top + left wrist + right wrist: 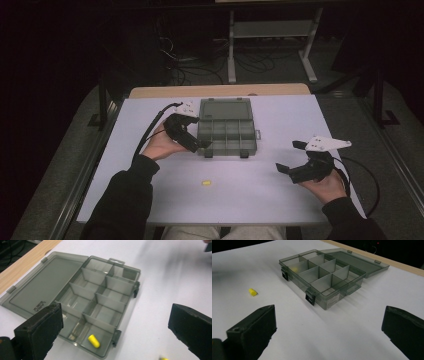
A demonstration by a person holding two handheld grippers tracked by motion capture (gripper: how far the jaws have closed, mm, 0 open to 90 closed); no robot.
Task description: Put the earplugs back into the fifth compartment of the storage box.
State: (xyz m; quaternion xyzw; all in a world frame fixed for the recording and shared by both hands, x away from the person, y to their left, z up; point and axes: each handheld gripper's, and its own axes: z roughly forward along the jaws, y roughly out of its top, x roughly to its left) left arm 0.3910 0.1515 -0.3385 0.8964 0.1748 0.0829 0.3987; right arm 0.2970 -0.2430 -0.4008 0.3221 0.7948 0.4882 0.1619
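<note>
A smoky grey compartment box lies open on the white table, its lid flat behind it. In the left gripper view one yellow plug rests in the nearest corner compartment of the box. My left gripper hovers over the box's front left corner, open, nothing between its jaws. A second yellow plug lies loose on the table in front of the box, also seen from the right gripper. My right gripper stands open and empty, off to the box's right.
The table's wooden far edge runs behind the lid. Black cables trail from both grippers. The box has two black latches on its front wall. Table legs and wires stand on the dark floor beyond.
</note>
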